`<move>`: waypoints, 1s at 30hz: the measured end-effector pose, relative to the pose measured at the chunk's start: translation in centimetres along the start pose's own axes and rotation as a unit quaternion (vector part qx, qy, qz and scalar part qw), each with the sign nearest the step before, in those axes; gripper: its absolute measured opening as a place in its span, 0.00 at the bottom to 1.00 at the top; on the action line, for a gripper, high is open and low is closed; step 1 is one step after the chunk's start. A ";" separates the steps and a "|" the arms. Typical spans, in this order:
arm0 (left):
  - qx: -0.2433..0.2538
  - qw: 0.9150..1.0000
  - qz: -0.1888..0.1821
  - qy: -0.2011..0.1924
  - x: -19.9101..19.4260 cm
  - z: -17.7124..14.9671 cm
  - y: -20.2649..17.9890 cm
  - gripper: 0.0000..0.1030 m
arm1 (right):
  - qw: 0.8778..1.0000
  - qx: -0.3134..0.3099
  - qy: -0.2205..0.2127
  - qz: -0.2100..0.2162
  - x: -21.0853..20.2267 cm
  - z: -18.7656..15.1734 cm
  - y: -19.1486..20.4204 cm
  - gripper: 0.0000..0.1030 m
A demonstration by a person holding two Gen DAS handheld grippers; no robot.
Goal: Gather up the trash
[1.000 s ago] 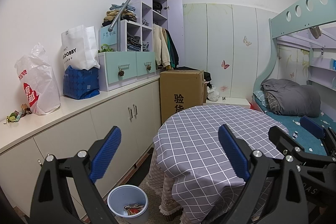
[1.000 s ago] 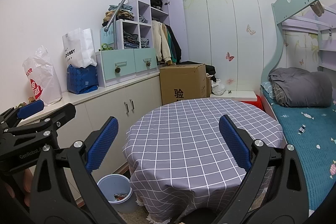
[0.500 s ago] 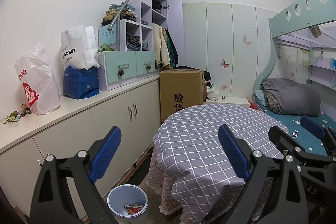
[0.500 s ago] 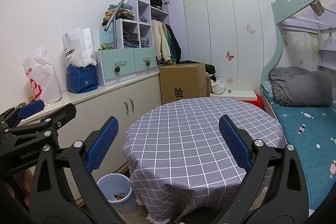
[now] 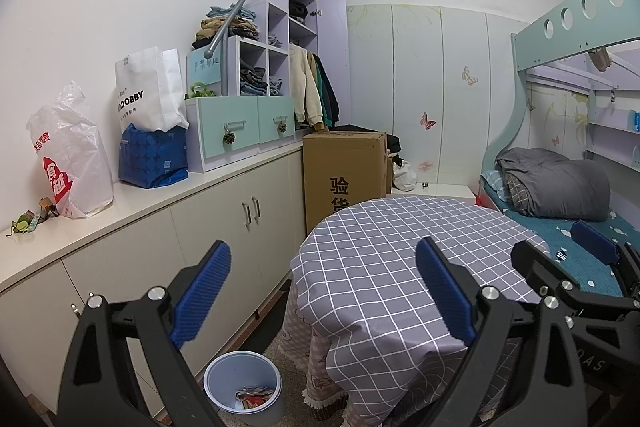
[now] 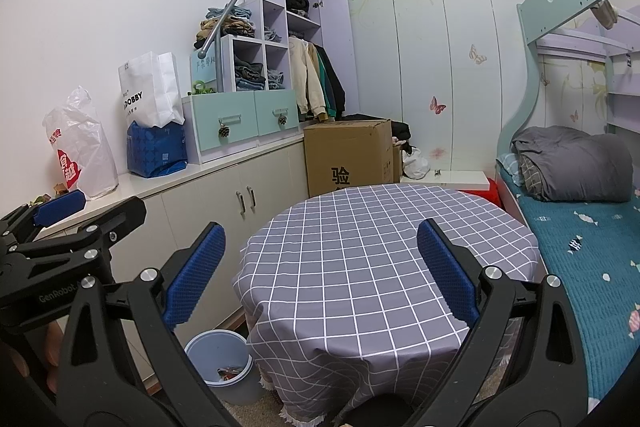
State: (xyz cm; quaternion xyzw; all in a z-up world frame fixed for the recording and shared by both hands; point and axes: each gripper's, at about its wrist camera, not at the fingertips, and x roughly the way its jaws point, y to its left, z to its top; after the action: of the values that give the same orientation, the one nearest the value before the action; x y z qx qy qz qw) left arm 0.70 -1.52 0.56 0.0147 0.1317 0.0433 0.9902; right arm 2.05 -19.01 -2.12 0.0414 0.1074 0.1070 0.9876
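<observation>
Both wrist cameras sit side by side, level, facing the checked table [image 5: 400, 267] – sharing table, bin [image 6: 218, 359], cabinets [image 5: 200, 239]

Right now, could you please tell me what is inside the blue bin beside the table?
The blue bin holds some crumpled paper and red wrappers; its wall hides anything deeper.
</observation>
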 end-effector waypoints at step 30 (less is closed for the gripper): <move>0.001 1.000 -0.001 0.002 0.0 -0.2 -0.1 0.89 | 1.000 0.003 0.004 -0.001 0.0 -0.8 -0.3 0.92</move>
State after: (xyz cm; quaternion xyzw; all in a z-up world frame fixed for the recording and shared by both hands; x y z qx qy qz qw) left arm 0.66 -1.66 0.40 0.0150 0.1336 0.0420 0.9900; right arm 1.90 -19.26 -2.96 0.0437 0.1114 0.1062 0.9871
